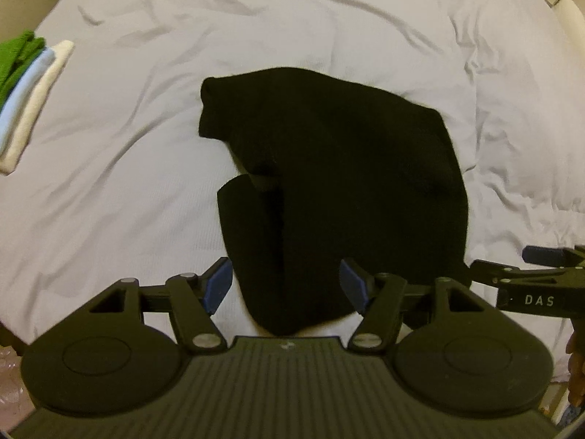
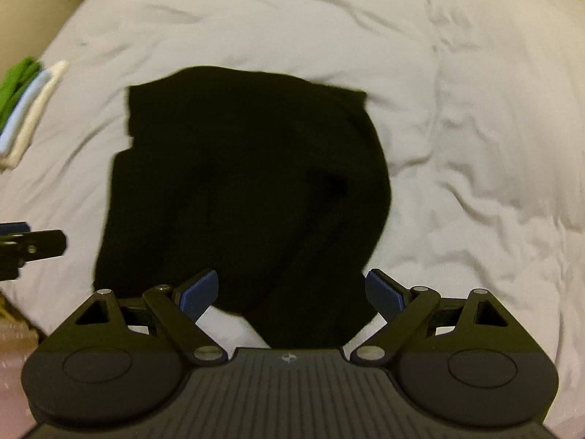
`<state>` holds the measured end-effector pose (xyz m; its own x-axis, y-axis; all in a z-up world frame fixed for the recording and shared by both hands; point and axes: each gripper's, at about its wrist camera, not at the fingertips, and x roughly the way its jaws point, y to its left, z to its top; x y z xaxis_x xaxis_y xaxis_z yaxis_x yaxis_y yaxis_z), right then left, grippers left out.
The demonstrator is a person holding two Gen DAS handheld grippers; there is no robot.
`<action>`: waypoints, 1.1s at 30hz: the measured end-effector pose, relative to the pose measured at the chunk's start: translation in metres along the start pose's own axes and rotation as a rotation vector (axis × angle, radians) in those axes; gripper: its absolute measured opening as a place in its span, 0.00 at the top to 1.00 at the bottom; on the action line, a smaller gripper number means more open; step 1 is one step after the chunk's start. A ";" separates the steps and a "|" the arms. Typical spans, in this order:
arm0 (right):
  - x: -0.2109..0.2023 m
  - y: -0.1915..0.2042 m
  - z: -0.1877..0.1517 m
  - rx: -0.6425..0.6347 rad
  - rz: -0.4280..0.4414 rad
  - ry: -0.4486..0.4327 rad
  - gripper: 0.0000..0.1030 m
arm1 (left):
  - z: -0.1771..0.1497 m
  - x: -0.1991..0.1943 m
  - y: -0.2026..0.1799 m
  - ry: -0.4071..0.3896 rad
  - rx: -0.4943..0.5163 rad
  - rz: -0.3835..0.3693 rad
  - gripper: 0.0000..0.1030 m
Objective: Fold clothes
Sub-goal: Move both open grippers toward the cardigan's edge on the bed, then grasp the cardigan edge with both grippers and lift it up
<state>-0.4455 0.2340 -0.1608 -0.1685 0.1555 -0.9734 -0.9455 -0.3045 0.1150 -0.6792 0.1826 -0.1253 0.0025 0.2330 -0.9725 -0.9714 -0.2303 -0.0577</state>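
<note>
Black garment [image 1: 340,197] lies mid-bed [image 1: 146,190], part-folded and still lumpy; folded stack [image 1: 25,98] at 9 o'clock. Left gripper [image 1: 286,283] and right gripper [image 2: 291,294] both spread, holding nothing. Judging by shape, this piece needs more folds.

A bedroom in a home is being shown. Most of both views is being filled by a bed [image 1: 329,18] covered with a white, wrinkled duvet [image 2: 475,146] — soft, puffy and creased in long folds. A dark garment [image 1: 329,183] is being laid out on it, and at the far left edge a small stack of folded clothes [image 1: 25,98] — green, pale blue and cream — is being kept on the same bedding. Beyond the bed's upper left corner a plain beige wall [image 2: 33,7] is being glimpsed, and the whole scene is being lit by warm, yellowish indoor light typical of a domestic room.
</note>
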 end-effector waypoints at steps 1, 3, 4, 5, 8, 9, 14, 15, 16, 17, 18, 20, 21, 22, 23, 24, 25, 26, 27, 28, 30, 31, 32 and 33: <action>0.006 -0.003 0.002 0.018 -0.007 0.014 0.13 | 0.005 0.006 0.004 0.014 -0.006 -0.006 0.39; 0.018 -0.009 0.007 0.044 -0.018 0.044 0.13 | 0.015 0.018 0.011 0.038 -0.027 -0.020 0.39; 0.024 -0.012 0.010 0.055 -0.022 0.058 0.13 | 0.020 0.023 0.015 0.049 -0.040 -0.027 0.38; 0.030 -0.016 0.014 0.064 -0.023 0.071 0.13 | 0.024 0.029 0.019 0.060 -0.054 -0.034 0.37; 0.045 -0.024 0.030 0.075 -0.028 0.090 0.13 | 0.042 0.048 0.033 0.080 -0.116 -0.043 0.35; 0.049 -0.027 0.036 0.076 -0.028 0.092 0.13 | 0.048 0.055 0.037 0.085 -0.141 -0.047 0.35; 0.083 -0.050 0.083 0.097 0.022 0.083 0.13 | 0.082 0.092 0.058 0.103 -0.286 -0.068 0.32; 0.090 -0.055 0.095 0.101 0.035 0.076 0.13 | 0.089 0.098 0.062 0.101 -0.312 -0.073 0.32; 0.098 -0.060 0.106 0.106 0.049 0.069 0.13 | 0.095 0.104 0.068 0.097 -0.340 -0.077 0.31; 0.105 -0.065 0.118 0.110 0.062 0.062 0.13 | 0.102 0.110 0.074 0.093 -0.368 -0.082 0.30; 0.112 -0.070 0.130 0.114 0.076 0.055 0.13 | 0.108 0.116 0.080 0.089 -0.396 -0.087 0.29; 0.127 -0.080 0.154 0.122 0.102 0.041 0.13 | 0.121 0.128 0.091 0.081 -0.452 -0.096 0.28; 0.134 -0.084 0.165 0.126 0.116 0.034 0.13 | 0.127 0.134 0.097 0.077 -0.480 -0.101 0.28; 0.142 -0.091 0.176 0.141 0.125 0.029 0.13 | 0.133 0.140 0.103 0.073 -0.508 -0.105 0.27; 0.149 -0.099 0.186 0.163 0.133 0.025 0.13 | 0.140 0.146 0.109 0.069 -0.535 -0.110 0.26; 0.156 -0.108 0.194 0.192 0.145 0.026 0.13 | 0.144 0.151 0.115 0.062 -0.560 -0.118 0.26; 0.164 -0.117 0.200 0.226 0.163 0.035 0.13 | 0.149 0.155 0.122 0.056 -0.584 -0.126 0.24; 0.173 -0.127 0.204 0.271 0.188 0.051 0.13 | 0.151 0.160 0.128 0.055 -0.617 -0.142 0.23; 0.182 -0.138 0.207 0.319 0.216 0.069 0.13 | 0.153 0.165 0.134 0.055 -0.651 -0.158 0.21; 0.190 -0.146 0.208 0.364 0.245 0.088 0.13 | 0.155 0.170 0.140 0.054 -0.684 -0.174 0.21; 0.205 -0.160 0.202 0.457 0.330 0.124 0.13 | 0.158 0.181 0.148 0.057 -0.740 -0.208 0.21; 0.212 -0.167 0.199 0.504 0.375 0.142 0.13 | 0.158 0.187 0.151 0.061 -0.763 -0.226 0.21; 0.218 -0.171 0.196 0.536 0.416 0.152 0.13 | 0.159 0.192 0.154 0.064 -0.785 -0.245 0.21; 0.222 -0.173 0.193 0.561 0.454 0.158 0.13 | 0.159 0.198 0.157 0.067 -0.808 -0.263 0.21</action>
<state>-0.3735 0.5027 -0.3583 -0.5752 -0.0220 -0.8177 -0.7995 0.2265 0.5563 -0.8686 0.3429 -0.2905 0.2433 0.3225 -0.9148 -0.4697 -0.7860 -0.4020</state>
